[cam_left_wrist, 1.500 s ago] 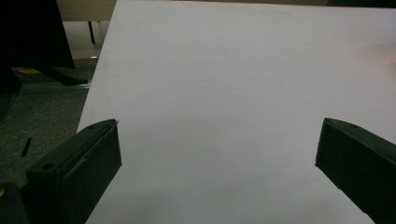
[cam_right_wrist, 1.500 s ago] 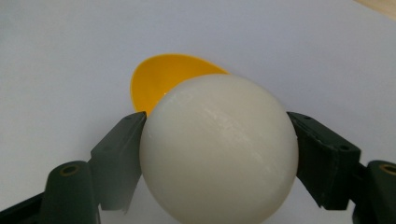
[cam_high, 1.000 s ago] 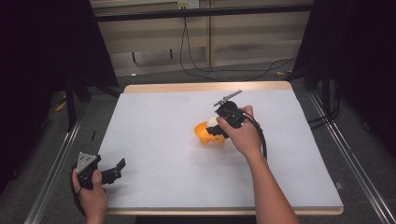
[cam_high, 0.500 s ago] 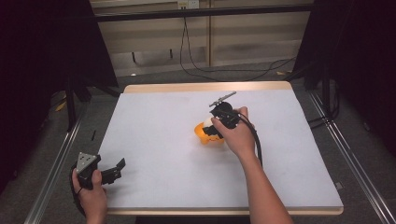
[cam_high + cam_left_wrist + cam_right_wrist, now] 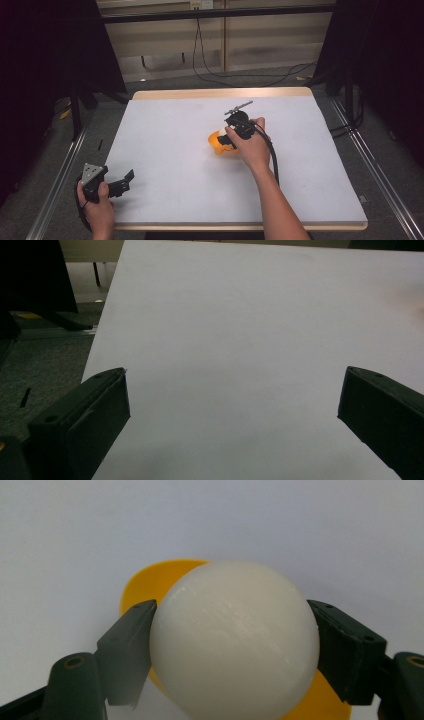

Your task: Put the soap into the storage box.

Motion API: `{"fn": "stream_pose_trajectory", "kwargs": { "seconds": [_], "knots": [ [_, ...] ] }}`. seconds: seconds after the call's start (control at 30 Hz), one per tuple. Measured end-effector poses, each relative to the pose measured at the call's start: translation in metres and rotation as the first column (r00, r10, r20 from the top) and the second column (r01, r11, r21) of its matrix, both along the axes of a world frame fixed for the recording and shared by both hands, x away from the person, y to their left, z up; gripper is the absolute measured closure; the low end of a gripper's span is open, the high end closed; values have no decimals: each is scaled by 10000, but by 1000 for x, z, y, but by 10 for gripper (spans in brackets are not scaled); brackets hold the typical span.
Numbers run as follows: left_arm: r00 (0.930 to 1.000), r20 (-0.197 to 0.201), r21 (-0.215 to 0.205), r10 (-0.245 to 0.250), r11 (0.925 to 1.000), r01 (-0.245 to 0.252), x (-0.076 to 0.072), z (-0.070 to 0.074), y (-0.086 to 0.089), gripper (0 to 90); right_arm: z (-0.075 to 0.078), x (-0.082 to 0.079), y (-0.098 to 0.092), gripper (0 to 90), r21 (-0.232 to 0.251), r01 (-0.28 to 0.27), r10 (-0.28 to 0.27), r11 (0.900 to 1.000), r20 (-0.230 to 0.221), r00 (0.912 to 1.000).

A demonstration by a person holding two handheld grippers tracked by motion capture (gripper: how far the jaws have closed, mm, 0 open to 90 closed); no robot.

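We have the right tongs [image 5: 235, 645] clenched on a white ball [image 5: 234, 640], one jaw against each side of it at about its widest line, seen in the middle of the right gripper view. Behind and under the ball lies an orange dish [image 5: 150, 585], its rim peeking out at upper left and lower right of the ball; in the high view the dish [image 5: 218, 141] sits near the centre of the frame on the white surface [image 5: 165, 130], partly under our right hand [image 5: 252, 145]. We cannot tell whether the ball is resting in the dish or lifted just clear of it. The main risk, as we judge it, is the ball itself: it is smooth, glossy and round, and the flat jaws touch it only along narrow patches, so a slight tilt or a loosened squeeze could let it squirt out and roll across the bare surface, perhaps off an edge. A second risk is the dish: it looks light, and if the ball or jaws catch its rim it may tip or slide. Our left tongs [image 5: 235, 405] are released, jaws wide apart with nothing between them, held at the lower left of the high view [image 5: 117, 182], well apart from the ball, so they could not stop a runaway. We read no brand, label or writing on the ball, dish or surface.
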State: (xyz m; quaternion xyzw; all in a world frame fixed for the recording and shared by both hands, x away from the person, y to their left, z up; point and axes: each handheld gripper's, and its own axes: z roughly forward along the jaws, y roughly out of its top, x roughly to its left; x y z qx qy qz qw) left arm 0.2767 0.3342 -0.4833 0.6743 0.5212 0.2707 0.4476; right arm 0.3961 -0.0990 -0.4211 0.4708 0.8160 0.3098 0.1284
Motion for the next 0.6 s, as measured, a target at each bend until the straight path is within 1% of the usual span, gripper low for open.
{"fn": "stream_pose_trajectory", "kwargs": {
  "seconds": [0.13,0.3,0.43,0.53,0.57,0.6],
  "knots": [
    [10000,2,26,-11,10000,11,0,0,0,0,-3,1,2,239,-94,-15,14,10000,-101,9999],
    [10000,-12,27,-20,10000,20,0,0,0,0,-8,0,1,238,-51,256,-257,9997,-127,9996],
    [10000,-14,25,-22,10000,22,0,0,0,0,-9,0,1,237,-53,332,-333,9994,-138,9993],
    [10000,-13,33,-18,10000,18,0,0,0,0,-11,0,2,230,-210,374,-376,9991,-113,9992],
    [10000,-30,-19,-1,10000,1,0,0,0,0,-10,0,2,207,-99,317,-317,9994,-59,9995],
    [10000,-15,45,-6,10000,6,0,0,0,0,-7,-1,0,157,343,404,-402,9986,-78,9992]
  ]
}}
